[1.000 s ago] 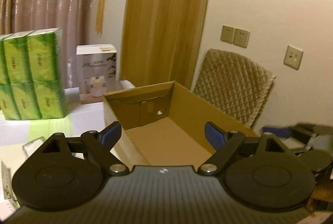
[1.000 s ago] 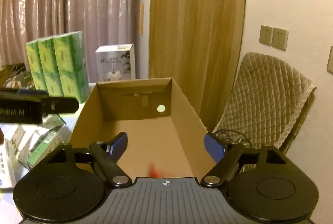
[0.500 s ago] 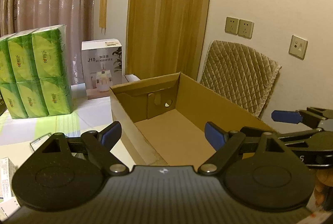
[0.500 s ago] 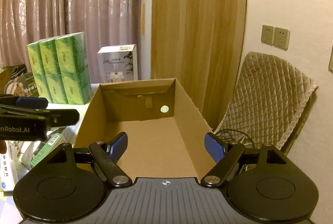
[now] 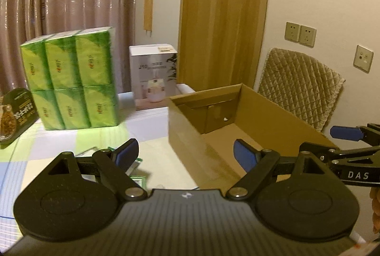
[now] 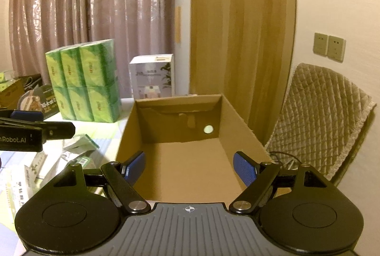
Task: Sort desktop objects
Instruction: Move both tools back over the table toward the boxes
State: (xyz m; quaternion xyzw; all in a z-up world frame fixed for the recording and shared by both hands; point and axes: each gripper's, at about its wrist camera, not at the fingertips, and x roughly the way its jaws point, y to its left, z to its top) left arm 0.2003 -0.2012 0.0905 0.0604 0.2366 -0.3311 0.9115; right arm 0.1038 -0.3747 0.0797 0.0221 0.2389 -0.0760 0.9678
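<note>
An open brown cardboard box [image 5: 258,134] stands on the desk; its floor looks bare in the right wrist view [image 6: 190,161]. My left gripper [image 5: 186,153] is open and empty, above the box's near left wall. My right gripper [image 6: 189,166] is open and empty, over the box's near end. Small paper packets and cartons [image 6: 71,156] lie on the desk left of the box. The right gripper also shows at the right edge of the left wrist view [image 5: 349,137], and the left gripper at the left edge of the right wrist view [image 6: 35,131].
A stack of green tissue packs [image 5: 71,80] and a white humidifier carton [image 5: 154,80] stand at the back of the desk. A dark food package [image 5: 16,113] is at far left. A quilted chair back [image 6: 320,118] is right of the box, by the wall.
The left gripper has swung left and pulled back, so more of the desk and the tissue packs show. The right gripper has risen slightly. Both stay open and empty.
</note>
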